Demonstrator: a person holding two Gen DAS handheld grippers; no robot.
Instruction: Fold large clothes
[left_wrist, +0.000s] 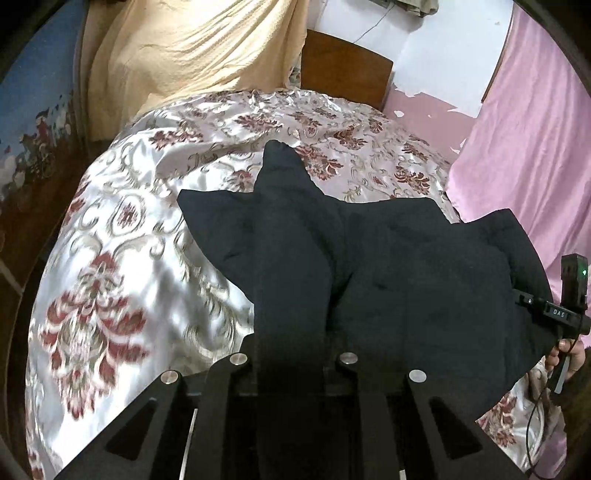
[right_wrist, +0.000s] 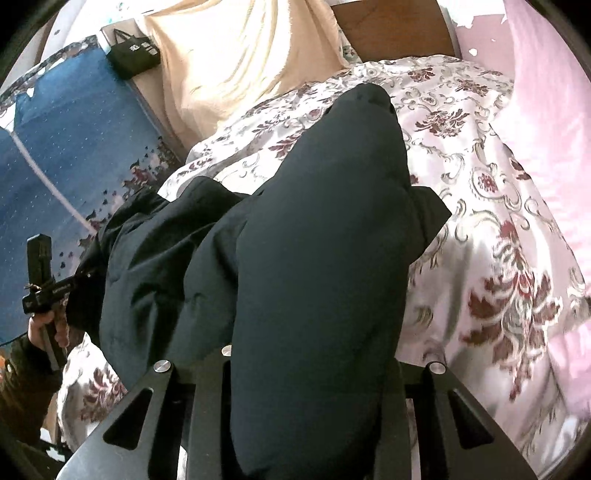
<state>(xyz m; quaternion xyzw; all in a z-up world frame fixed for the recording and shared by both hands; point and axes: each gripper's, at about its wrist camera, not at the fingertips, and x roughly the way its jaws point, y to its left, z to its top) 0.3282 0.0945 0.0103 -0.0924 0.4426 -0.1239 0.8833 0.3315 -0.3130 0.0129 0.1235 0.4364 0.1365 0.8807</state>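
Observation:
A large black padded garment (left_wrist: 388, 258) lies partly lifted off a floral satin bedspread (left_wrist: 129, 258). In the left wrist view a thick fold of it runs up between my left gripper's (left_wrist: 291, 332) fingers and hides their tips; the jaws stand narrow, shut on the cloth. At the right edge the body of my right gripper (left_wrist: 565, 314) shows in a hand, at the garment's other corner. In the right wrist view the black garment (right_wrist: 325, 240) bulges over my right gripper (right_wrist: 310, 354), which is shut on it. The left gripper's body (right_wrist: 48, 284) shows at the left.
A beige cloth (left_wrist: 184, 55) hangs at the far left of the bed and a pink sheet (left_wrist: 524, 147) along the right. A wooden headboard (left_wrist: 343, 70) stands at the far end. A blue panel (right_wrist: 74, 147) and a black bag (right_wrist: 133, 55) are at the left.

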